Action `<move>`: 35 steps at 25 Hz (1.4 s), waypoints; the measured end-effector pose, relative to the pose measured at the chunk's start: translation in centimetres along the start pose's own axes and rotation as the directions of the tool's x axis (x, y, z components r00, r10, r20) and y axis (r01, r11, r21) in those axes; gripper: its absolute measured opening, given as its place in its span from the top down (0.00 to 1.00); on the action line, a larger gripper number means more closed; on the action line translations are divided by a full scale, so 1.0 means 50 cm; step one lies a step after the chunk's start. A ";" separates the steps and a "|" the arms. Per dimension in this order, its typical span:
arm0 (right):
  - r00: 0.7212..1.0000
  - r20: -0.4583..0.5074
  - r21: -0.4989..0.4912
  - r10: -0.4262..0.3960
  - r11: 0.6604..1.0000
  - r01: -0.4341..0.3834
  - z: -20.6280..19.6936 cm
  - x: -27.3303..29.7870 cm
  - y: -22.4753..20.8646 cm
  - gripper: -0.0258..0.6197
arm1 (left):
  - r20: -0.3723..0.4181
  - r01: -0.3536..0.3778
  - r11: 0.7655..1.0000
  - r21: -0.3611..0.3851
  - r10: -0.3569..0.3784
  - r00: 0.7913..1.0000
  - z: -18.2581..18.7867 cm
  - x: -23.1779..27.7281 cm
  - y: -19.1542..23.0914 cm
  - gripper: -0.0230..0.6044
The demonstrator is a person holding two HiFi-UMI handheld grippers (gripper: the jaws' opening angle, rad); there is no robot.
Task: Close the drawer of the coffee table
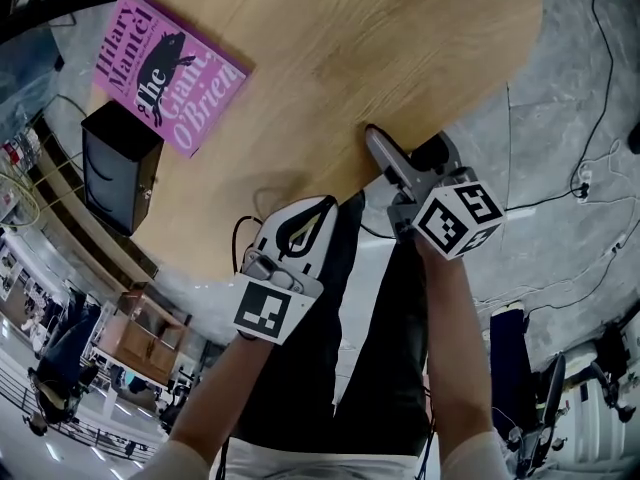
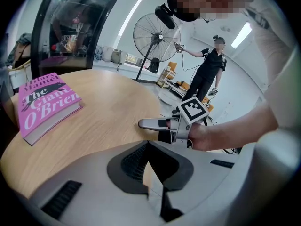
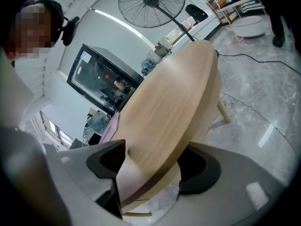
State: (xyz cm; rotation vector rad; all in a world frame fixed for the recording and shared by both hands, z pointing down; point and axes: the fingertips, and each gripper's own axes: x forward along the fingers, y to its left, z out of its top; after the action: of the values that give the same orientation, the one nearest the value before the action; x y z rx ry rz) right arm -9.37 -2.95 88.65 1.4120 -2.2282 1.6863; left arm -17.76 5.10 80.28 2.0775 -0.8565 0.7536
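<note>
Though the drawer (image 3: 124, 182), seemingly the pale panel under the worktop (image 1: 350, 58) rim, sits lower-centre between the wide jaws of the right tool (image 1: 388, 163), a skewed push could jam it; left tool (image 1: 328, 204) closed, empty.

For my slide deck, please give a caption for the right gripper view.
Right gripper, jaws apart, astride the edge of the round wooden table; a fan stands behind.

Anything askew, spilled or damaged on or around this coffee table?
Nothing spilled or damaged. The pink book lies flat at an angle near the edge of the wooden table. One oddity: the right gripper has its open jaws straddling the tabletop's rim, and no drawer shows in any view.
</note>
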 end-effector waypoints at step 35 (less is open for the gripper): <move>0.978 0.058 -0.419 -0.203 0.884 0.208 0.321 -0.547 0.314 0.83 | 0.257 -0.053 0.993 0.105 0.024 0.966 0.368 -0.364 -0.349 0.95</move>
State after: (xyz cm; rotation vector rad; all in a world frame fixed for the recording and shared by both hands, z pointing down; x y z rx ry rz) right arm 4.36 2.25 56.48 1.4757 -2.1756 1.0462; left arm -11.21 4.69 49.78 2.2974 -1.0179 0.5717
